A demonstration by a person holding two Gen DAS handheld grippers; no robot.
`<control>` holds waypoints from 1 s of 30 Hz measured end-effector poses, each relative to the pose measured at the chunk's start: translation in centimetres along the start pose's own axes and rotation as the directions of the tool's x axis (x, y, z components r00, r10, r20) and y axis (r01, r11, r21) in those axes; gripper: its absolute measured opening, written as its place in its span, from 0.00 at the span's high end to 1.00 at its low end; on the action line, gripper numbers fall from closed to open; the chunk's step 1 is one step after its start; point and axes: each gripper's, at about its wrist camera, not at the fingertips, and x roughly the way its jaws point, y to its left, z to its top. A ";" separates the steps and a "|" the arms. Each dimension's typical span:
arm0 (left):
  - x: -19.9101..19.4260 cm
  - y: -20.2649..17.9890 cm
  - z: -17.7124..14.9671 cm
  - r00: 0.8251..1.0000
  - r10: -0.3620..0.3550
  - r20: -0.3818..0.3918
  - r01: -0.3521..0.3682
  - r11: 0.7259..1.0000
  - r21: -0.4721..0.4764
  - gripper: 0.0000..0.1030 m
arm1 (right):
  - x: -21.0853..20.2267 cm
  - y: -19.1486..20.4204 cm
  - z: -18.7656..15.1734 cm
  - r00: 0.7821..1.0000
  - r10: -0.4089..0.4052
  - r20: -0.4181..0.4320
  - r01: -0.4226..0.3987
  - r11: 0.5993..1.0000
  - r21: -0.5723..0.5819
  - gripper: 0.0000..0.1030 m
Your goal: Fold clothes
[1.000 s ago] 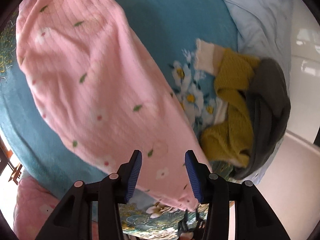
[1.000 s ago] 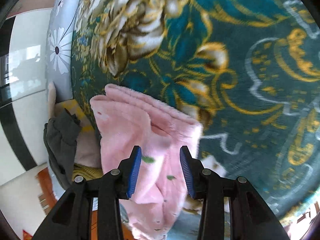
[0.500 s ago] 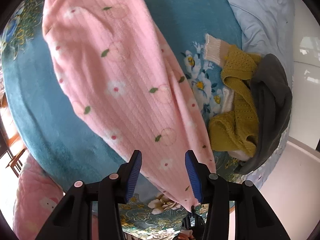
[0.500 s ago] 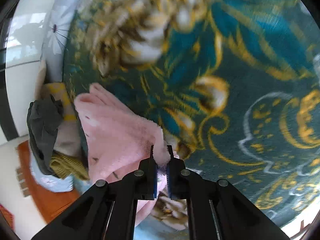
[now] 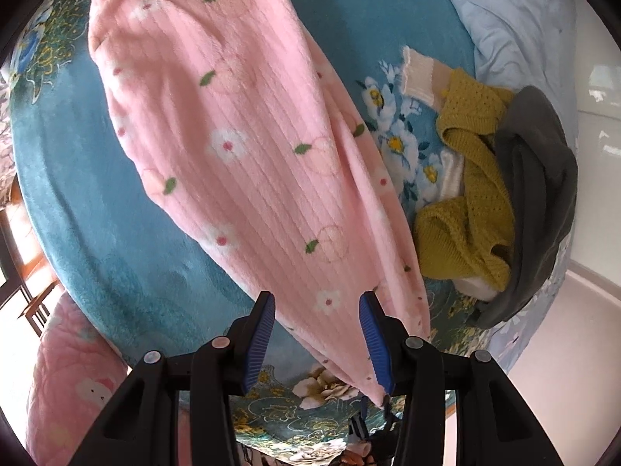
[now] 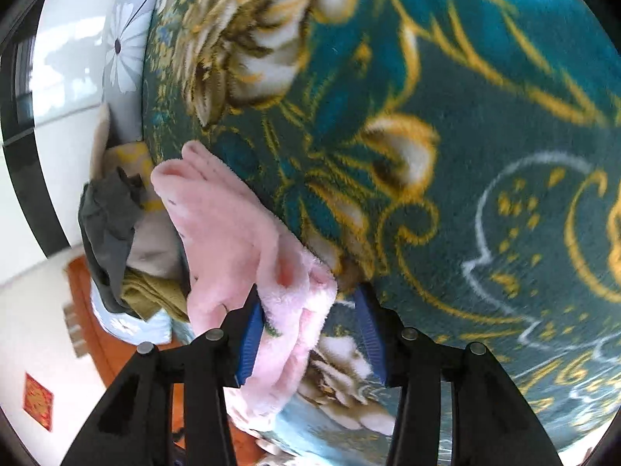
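Observation:
A pink fleece garment [image 5: 240, 147] with small flowers lies stretched across the teal floral blanket [image 5: 77, 213], narrowing to a point near the bed's front edge. My left gripper [image 5: 316, 334] hovers open over that narrow end, holding nothing. In the right wrist view the same pink garment [image 6: 233, 233] is bunched in folds at the blanket's [image 6: 485, 155] edge. My right gripper [image 6: 310, 330] is open, with a fluffy fold of the pink cloth lying loose between its blue fingers [image 6: 250, 330].
A mustard knit garment [image 5: 473, 194] and a dark grey garment [image 5: 535, 194] are heaped at the right of the bed, seen again as the grey garment [image 6: 108, 225]. A pale blue quilt [image 5: 524, 19] lies behind. A pink quilt [image 5: 70, 380] sits lower left.
The right gripper was open a second ago, closed on the pink garment's edge half a second ago, and now stands open again. The left gripper stayed open while its view drew back along the garment.

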 end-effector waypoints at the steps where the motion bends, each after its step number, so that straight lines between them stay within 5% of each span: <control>1: 0.1 0.0 -0.1 1.000 0.002 -0.002 -0.002 1.000 0.002 0.52 | 0.4 0.3 0.2 1.000 0.007 0.005 -0.007 1.000 0.007 0.45; 5: 0.2 0.5 -0.6 1.000 0.002 -0.008 -0.002 1.000 -0.013 0.51 | 1.4 1.6 0.2 0.999 -0.013 0.036 0.014 1.000 -0.014 0.43; 7: 0.0 0.6 -0.7 1.000 0.001 -0.008 -0.001 1.000 -0.013 0.51 | 1.7 1.9 -0.1 0.998 0.012 0.057 -0.012 1.000 -0.005 0.50; 11: -0.9 1.0 -0.7 1.000 -0.020 -0.003 0.020 1.000 -0.012 0.51 | 2.6 2.2 -0.2 0.997 -0.012 0.079 0.010 0.999 0.031 0.81; 14: -1.8 3.0 0.2 0.999 -0.054 0.001 0.054 0.998 -0.042 0.51 | 2.0 3.1 -0.6 0.995 -0.031 0.096 0.028 0.999 0.026 0.86; 17: -2.7 5.1 1.1 0.996 -0.088 0.006 0.088 0.993 -0.073 0.51 | 0.3 6.2 -1.8 0.989 -0.039 0.140 0.049 0.997 -0.063 0.87; 19: -3.4 6.5 1.8 0.994 -0.111 0.010 0.111 0.989 -0.094 0.51 | -0.3 10.7 -3.6 0.981 -0.082 0.177 0.121 0.968 -0.220 0.87; 23: -4.6 9.3 3.0 0.988 -0.156 0.019 0.157 0.978 -0.135 0.51 | 0.6 20.6 -9.3 0.959 -0.125 0.256 0.251 0.794 -0.554 0.87; 30: -6.9 15.1 6.4 0.974 -0.224 0.036 0.227 0.951 -0.209 0.51 | 7.8 33.4 -27.9 0.968 -0.045 0.246 0.249 0.278 -0.928 0.87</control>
